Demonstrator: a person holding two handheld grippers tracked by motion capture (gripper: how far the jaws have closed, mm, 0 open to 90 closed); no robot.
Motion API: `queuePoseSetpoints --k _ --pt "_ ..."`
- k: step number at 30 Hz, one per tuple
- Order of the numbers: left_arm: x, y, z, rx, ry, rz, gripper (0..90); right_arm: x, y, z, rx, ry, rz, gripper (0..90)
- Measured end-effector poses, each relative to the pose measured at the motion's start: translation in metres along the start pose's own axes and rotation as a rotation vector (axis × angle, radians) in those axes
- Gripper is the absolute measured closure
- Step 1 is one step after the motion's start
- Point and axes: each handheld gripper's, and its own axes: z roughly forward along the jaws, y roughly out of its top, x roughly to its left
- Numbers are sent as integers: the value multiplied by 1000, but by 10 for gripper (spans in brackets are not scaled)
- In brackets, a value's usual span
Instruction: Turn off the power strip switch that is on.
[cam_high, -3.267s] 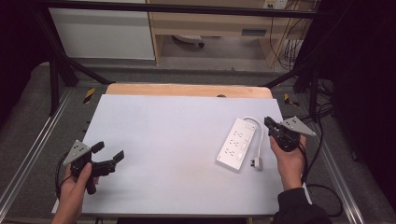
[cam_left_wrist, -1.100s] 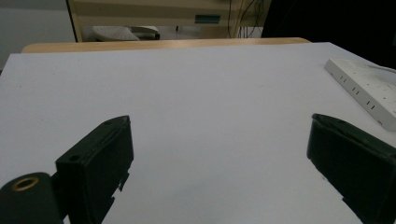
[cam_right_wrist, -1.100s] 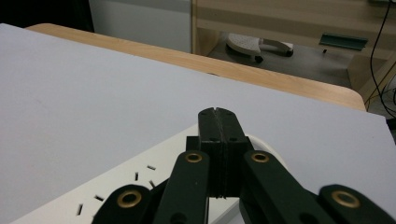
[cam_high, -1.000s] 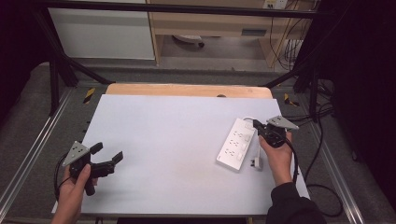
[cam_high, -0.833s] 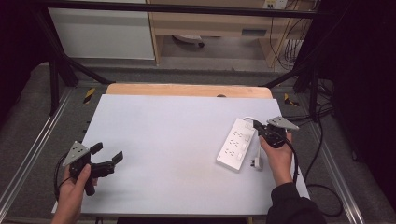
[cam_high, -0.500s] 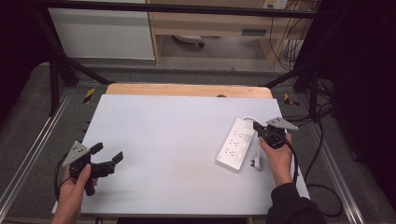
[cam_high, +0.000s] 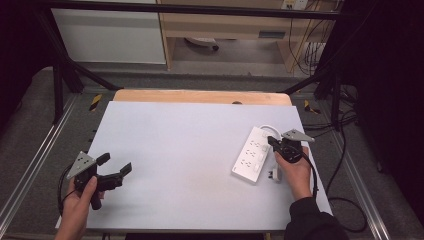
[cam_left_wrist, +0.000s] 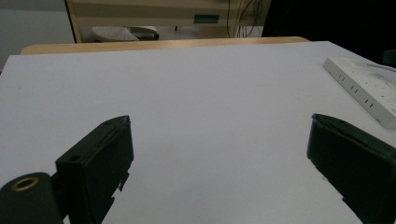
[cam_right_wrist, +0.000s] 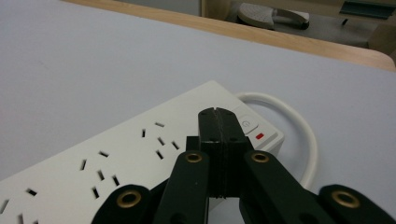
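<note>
A white power strip (cam_high: 251, 153) lies slanted on the right part of the pale table (cam_high: 190, 135); it is also at the right edge in the left gripper view (cam_left_wrist: 369, 88). Its white cable (cam_high: 270, 129) loops at the far end. My right gripper (cam_high: 273, 142) is shut with nothing between its jaws. In the right gripper view its closed tips (cam_right_wrist: 218, 114) stand over the strip (cam_right_wrist: 116, 158), right beside the round switch (cam_right_wrist: 250, 125) and the red light (cam_right_wrist: 259, 136); I cannot tell if they touch. My left gripper (cam_high: 115, 164) rests open near the front left, jaws wide apart (cam_left_wrist: 219, 123).
A small white plug (cam_high: 275, 173) lies on the table beside the strip, under the right hand. A wooden strip (cam_high: 200, 96) edges the table's far side. Black frame posts and cables stand off the right side. A cabinet and shelf sit beyond the table.
Since the earliest frame the right gripper has shifted left, over the strip's switch end. Over the last second both hands stay almost still.
</note>
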Motion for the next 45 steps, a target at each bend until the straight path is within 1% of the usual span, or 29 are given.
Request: queuePoseSetpoints --k 4,10,16,25,29,45 --pt "-1 0 -1 -1 -1 2 70 3 -3 0 13 11 -6 900" --pt "-1 0 -1 2 -4 4 70 5 -6 0 20 27 2 900" --pt "-1 0 -1 3 -4 7 70 8 -7 1 31 39 -7 900" --pt "-2 0 -2 -2 -5 10 70 9 -10 -1 37 41 -11 900" --pt "-2 0 -2 -1 -5 10 70 11 -10 -3 42 51 -10 900" --pt "-3 0 -2 -4 -5 12 70 13 -11 -1 57 52 -18 900"
